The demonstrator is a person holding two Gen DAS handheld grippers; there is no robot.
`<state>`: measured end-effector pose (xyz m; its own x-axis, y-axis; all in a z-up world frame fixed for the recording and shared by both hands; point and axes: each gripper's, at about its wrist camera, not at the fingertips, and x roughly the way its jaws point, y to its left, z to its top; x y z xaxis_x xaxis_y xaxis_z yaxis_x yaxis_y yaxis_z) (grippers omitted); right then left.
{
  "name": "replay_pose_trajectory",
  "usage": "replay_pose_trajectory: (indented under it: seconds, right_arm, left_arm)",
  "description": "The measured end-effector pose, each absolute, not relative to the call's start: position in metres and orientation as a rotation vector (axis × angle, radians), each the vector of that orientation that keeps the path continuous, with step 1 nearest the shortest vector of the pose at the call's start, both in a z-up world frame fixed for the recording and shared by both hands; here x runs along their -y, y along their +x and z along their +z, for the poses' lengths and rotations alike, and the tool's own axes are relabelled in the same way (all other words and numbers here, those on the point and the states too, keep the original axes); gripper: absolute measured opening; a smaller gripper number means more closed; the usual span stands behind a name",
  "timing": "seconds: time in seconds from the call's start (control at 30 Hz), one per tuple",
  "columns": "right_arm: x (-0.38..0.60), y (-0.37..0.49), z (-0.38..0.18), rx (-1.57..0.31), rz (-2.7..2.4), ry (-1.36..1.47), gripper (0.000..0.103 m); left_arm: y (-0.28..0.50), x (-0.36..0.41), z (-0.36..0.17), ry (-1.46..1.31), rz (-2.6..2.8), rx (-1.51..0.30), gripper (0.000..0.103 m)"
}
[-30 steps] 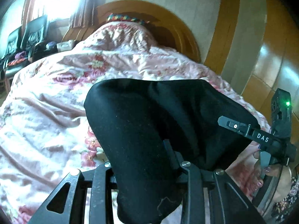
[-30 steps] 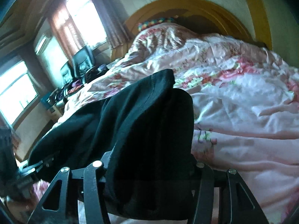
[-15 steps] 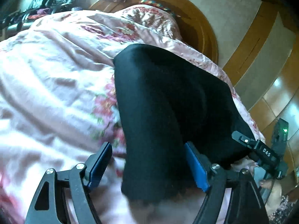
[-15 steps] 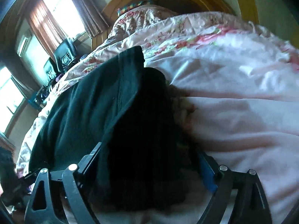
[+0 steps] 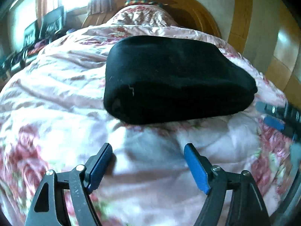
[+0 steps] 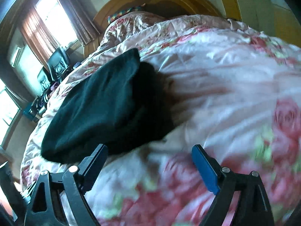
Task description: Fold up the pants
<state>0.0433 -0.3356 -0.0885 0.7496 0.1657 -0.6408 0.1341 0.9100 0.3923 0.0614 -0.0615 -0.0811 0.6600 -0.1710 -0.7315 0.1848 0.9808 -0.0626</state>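
The black pants [image 5: 175, 77] lie folded in a thick bundle on the pink floral quilt [image 5: 56, 94]. My left gripper [image 5: 148, 146] is open and empty, pulled back a little short of the bundle's near edge. In the right wrist view the pants [image 6: 105, 103] lie ahead and to the left. My right gripper [image 6: 149, 147] is open and empty, with its left finger just below the bundle's edge. The right gripper's tip [image 5: 276, 116] shows at the right edge of the left wrist view, beside the bundle.
A curved wooden headboard [image 5: 188, 3] and a quilt-covered pillow mound [image 5: 144, 17] stand at the far end of the bed. Dark chairs [image 6: 56, 62] and a curtained window [image 6: 52, 17] are to the left. A wooden floor [image 5: 278, 56] is to the right.
Both grippers opened and let go of the black pants, then drew back. The pants now lie on the quilt as a folded bundle.
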Motion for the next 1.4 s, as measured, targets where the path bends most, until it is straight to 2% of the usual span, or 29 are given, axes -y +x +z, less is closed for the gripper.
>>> replay_pose_trajectory:
  seconds: [0.27, 0.37, 0.63, 1.4]
  right_arm:
    - [0.302, 0.01, -0.089, -0.738, -0.001, 0.285, 0.096]
    - [0.297, -0.007, -0.082, -0.704, -0.028, 0.264, 0.103]
    - [0.285, -0.036, -0.059, -0.594, -0.075, 0.166, 0.103]
    - [0.267, -0.046, -0.056, -0.574, -0.031, 0.113, 0.103]
  left_arm:
    - [0.025, 0.055, -0.072, -0.052, -0.152, -0.802, 0.08]
    - [0.009, 0.053, -0.064, -0.055, -0.149, -0.756, 0.08]
    - [-0.023, 0.055, -0.037, -0.01, -0.053, -0.617, 0.08]
    - [-0.034, 0.051, -0.034, -0.029, -0.049, -0.617, 0.08]
